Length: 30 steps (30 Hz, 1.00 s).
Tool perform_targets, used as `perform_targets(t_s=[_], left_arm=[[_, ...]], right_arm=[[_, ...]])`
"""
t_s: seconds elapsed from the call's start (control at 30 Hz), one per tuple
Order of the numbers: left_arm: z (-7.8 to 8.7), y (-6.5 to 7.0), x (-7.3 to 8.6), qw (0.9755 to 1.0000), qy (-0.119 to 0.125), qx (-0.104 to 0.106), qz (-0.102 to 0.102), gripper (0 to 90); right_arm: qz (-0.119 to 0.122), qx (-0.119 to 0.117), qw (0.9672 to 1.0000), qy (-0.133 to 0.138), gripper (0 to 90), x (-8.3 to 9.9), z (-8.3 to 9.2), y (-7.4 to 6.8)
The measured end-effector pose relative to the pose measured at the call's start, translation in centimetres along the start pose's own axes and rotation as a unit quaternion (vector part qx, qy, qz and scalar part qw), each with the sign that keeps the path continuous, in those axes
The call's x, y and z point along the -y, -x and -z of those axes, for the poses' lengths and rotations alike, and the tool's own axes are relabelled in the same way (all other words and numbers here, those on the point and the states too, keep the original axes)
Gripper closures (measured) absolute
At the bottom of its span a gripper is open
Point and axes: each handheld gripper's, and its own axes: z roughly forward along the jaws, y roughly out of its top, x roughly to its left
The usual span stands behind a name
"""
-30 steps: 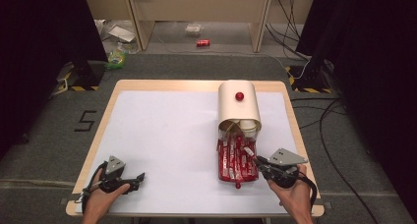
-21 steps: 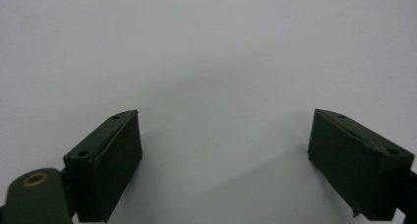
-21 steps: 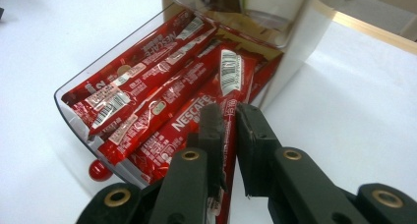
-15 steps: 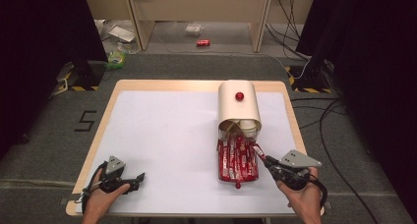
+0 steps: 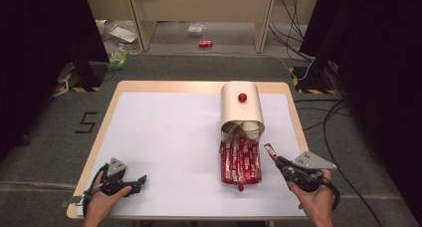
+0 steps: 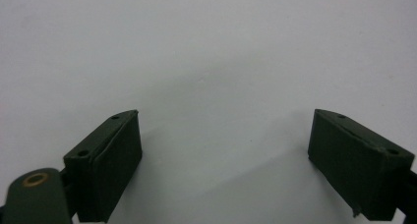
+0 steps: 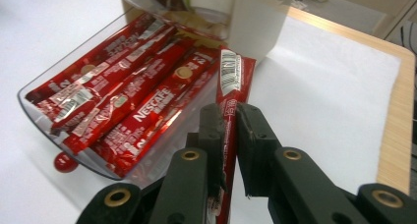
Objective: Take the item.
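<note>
A clear tray [image 5: 222, 163] of several red coffee sticks [image 5: 241, 160] lies pulled out in front of a cream, round-topped container [image 5: 241, 110] with a red knob [image 5: 242, 97]. Just right of the tray, my right gripper [image 5: 277, 160] is shut on one red stick [image 5: 270, 151], held clear of the tray. In the right gripper view the held stick [image 7: 235, 74] runs up between the jaws of my right gripper [image 7: 231, 116], beside the tray [image 7: 29, 94] and its sticks [image 7: 123, 96]. My left gripper [image 5: 141, 180] rests open at the front left over bare white mat [image 6: 216, 62], nothing between its fingers [image 6: 115, 160].
The white mat [image 5: 164, 137] covers a wooden table whose right edge [image 7: 398, 116] is close to my right hand. A small red knob [image 5: 240, 188] sticks out at the tray's front. Cables [image 5: 328, 122] and a red can [image 5: 205, 43] lie on the floor beyond.
My right gripper has drawn away to the right of the tray, carrying the single red stick with it. The left gripper has stayed put.
</note>
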Motion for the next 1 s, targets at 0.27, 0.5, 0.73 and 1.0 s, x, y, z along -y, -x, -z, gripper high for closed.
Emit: perform_targets(t_s=[0.27, 0.5, 0.73, 1.0], left_arm=[[0.0, 0.0, 0.0, 1.0000, 0.000, 0.000, 0.000, 12.2], [0.0, 0.0, 0.0, 1.0000, 0.000, 0.000, 0.000, 12.2], [0.0, 0.0, 0.0, 1.0000, 0.000, 0.000, 0.000, 12.2], [0.0, 0.0, 0.0, 1.0000, 0.000, 0.000, 0.000, 12.2]], right_arm=[[-0.011, 0.015, 0.9998, -0.006, 81.8, 0.7, -0.1, 1.3], [-0.018, 0.025, 0.9995, -0.008, 81.8, 1.2, -0.4, 2.1], [-0.029, 0.035, 0.9989, -0.014, 81.8, 1.8, -0.7, 3.1], [-0.038, 0.048, 0.9978, -0.024, 81.7, 2.6, -1.3, 4.1]])
